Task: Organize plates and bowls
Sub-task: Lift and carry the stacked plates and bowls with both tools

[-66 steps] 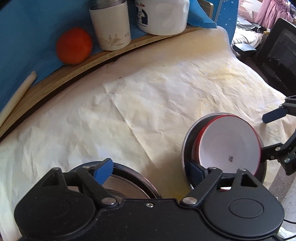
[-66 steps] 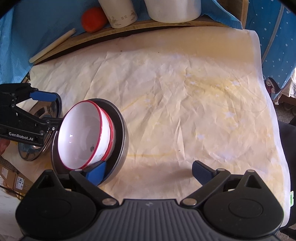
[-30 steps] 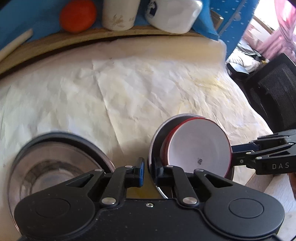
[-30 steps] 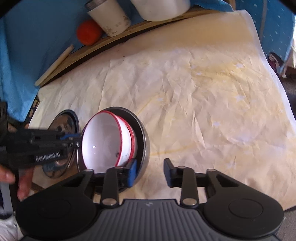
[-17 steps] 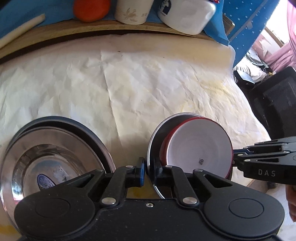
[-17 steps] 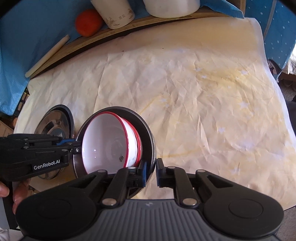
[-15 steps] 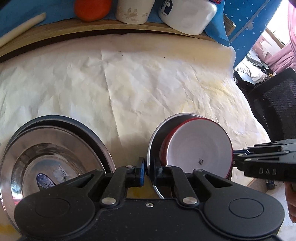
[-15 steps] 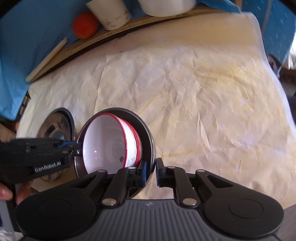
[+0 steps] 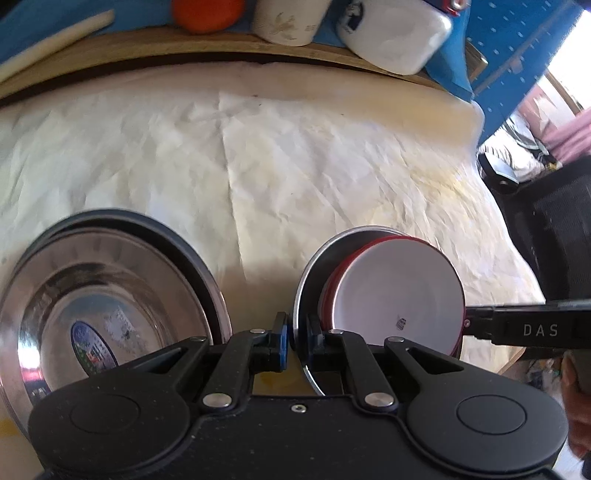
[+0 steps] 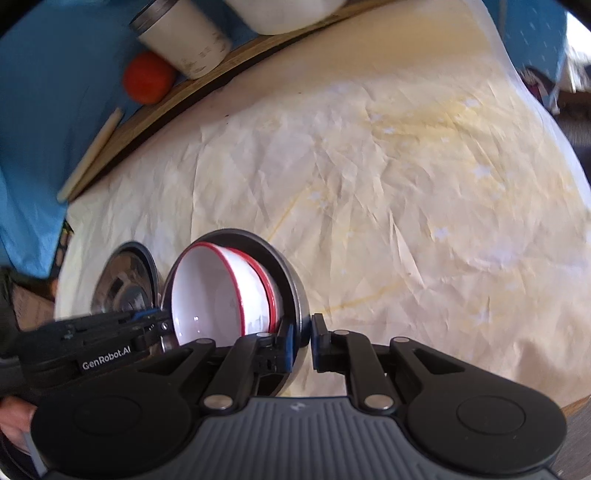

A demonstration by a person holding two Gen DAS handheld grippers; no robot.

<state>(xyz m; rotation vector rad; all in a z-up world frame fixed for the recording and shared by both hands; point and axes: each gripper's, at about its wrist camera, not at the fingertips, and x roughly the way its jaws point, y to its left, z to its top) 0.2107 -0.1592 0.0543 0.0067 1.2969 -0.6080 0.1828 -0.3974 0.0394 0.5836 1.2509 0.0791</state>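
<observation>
A grey steel bowl [image 9: 314, 266] holds two nested white bowls with red rims [image 9: 399, 291] near the table's front edge. My left gripper [image 9: 295, 338] is shut on the steel bowl's near-left rim. From the opposite side my right gripper [image 10: 302, 341] is shut on the same steel bowl [image 10: 291, 273], whose white bowls [image 10: 214, 299] face the left gripper [image 10: 160, 325]. The right gripper [image 9: 469, 325] shows in the left wrist view at the bowl's right edge. A stack of steel plates [image 9: 103, 295] lies left of the bowl. I cannot tell whether the bowl is off the table.
Crumpled cream paper [image 10: 406, 184] covers the table. Along the back a wooden board [image 9: 147, 51] on blue cloth carries an orange fruit [image 9: 207, 14], a white cup [image 9: 288, 22], a white container [image 9: 391, 37] and a pale stick [image 10: 92, 151]. A black chair [image 9: 554, 229] stands right of the table.
The right gripper's jaws, wide apart earlier, have closed on the steel bowl's rim. The left gripper closed on the opposite rim before that. Both hands have rolled slightly.
</observation>
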